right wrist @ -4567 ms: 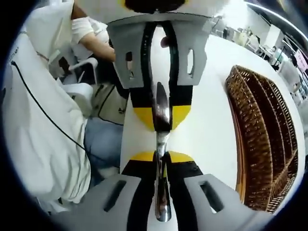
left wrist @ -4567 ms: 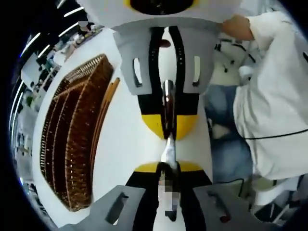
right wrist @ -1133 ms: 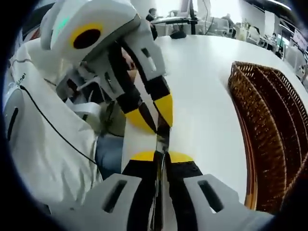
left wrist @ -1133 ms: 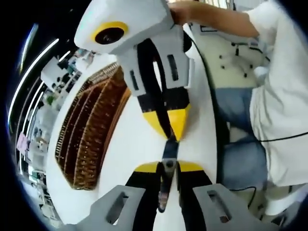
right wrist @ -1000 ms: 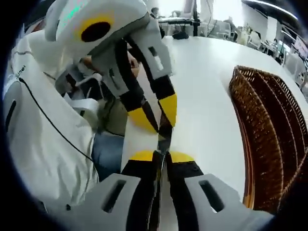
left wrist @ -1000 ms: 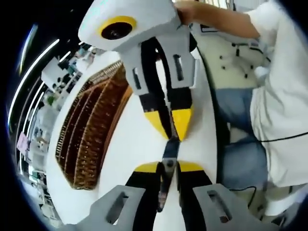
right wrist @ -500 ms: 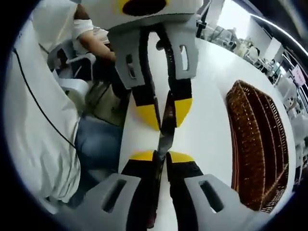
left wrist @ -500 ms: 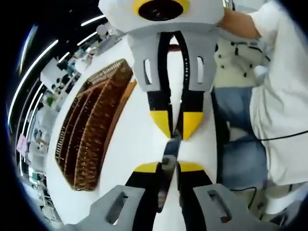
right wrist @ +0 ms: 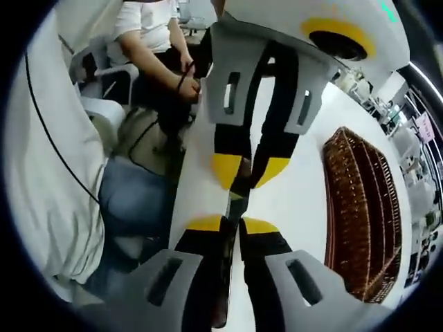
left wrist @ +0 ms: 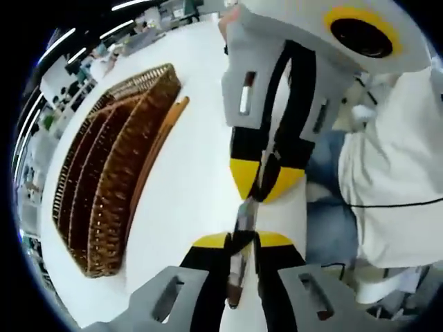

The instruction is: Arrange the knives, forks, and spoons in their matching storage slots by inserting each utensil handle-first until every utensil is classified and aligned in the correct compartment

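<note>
Two hand-held grippers share one utensil [left wrist: 243,220].
Left hand-held gripper [left wrist: 241,238] and right hand-held gripper [right wrist: 232,223] both pinch it; free one end before turning toward the wicker tray [left wrist: 104,187].

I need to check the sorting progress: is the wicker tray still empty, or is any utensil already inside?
Empty as far as visible: the wicker tray compartments show only weave. The utensil is outside, held between both grippers.

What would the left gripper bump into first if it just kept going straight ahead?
Almost at once, the right gripper: it faces the left gripper tip to tip, both shut on the same metal utensil. Depth is hard to judge, but nothing else lies between them.
</note>
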A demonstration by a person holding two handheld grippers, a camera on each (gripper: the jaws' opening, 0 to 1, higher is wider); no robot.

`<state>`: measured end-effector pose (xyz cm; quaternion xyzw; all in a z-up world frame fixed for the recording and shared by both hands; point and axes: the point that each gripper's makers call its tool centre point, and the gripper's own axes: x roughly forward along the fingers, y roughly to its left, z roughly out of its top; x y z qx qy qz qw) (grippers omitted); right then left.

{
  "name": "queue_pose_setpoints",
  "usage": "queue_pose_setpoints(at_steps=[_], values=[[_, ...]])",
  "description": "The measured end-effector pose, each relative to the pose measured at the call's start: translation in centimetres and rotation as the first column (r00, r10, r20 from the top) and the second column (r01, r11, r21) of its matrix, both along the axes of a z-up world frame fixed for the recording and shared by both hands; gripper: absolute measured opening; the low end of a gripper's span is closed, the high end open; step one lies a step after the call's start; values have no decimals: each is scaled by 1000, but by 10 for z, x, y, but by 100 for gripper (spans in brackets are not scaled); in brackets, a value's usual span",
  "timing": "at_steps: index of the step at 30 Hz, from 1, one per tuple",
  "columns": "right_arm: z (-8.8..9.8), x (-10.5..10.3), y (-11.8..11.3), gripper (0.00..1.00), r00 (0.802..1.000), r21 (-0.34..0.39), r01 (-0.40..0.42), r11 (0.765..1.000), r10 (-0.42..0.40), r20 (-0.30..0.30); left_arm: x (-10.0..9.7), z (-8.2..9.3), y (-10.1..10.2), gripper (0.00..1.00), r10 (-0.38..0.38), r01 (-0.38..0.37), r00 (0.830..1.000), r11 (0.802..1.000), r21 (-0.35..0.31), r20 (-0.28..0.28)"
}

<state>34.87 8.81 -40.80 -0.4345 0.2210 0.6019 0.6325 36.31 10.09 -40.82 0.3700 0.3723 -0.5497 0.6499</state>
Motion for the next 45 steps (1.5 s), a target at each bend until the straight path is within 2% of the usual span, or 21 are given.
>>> queue_pose_setpoints(at_steps=[3,6,7,10,16,19,21,24,26,29,31,34,37,40,41,45], values=[[0,1,0,8,1000,10,6,1000,-6,-6,-2,0,0,12,-13,13,999,1000,-8,33],[0,0,-2,8,1000,31,12,999,-11,-26,-3,1,0,12,-23,26,995,999,-24,98],[0,1,-2,8,999,35,13,999,-12,-32,-3,2,0,12,-43,47,990,999,-27,138],[-1,0,-2,9,999,46,14,999,-11,-53,-5,3,0,12,-64,70,977,997,-19,205],[-1,0,-3,9,995,61,24,998,-17,-103,-8,4,-1,12,-110,114,947,993,4,301],[-2,-1,-4,8,989,76,38,996,-27,-143,-8,5,-1,12,-116,119,942,993,9,316],[-3,-2,-8,9,979,82,70,994,-52,-195,-6,5,-1,12,-114,118,940,993,6,321],[-6,-2,-17,9,953,76,120,990,-93,-290,-7,5,-1,12,-116,121,937,993,5,330],[-6,-2,-20,8,945,68,124,990,-97,-313,-6,5,-1,12,-116,121,936,993,6,332],[-6,-1,-19,7,948,62,118,991,-94,-304,-6,6,-1,12,-121,125,935,992,9,334],[-5,-3,-18,7,962,47,90,995,-74,-264,-5,6,-1,12,-126,129,935,992,12,333],[-4,-5,-17,7,976,48,61,997,-50,-214,-4,5,-1,12,-98,104,953,995,-5,287],[-3,-7,-17,6,984,46,45,998,-37,-173,-4,3,0,11,-56,61,977,998,-22,204],[-3,-4,-16,6,991,50,15,999,-9,-134,-3,1,0,10,-20,24,992,999,-35,125],[-3,-5,-16,6,991,49,16,999,-10,-131,-3,0,0,10,12,-9,997,999,-42,76],[-2,-8,-16,5,995,45,5,999,0,-95,-2,-1,1,10,60,-61,998,997,-51,-30]])
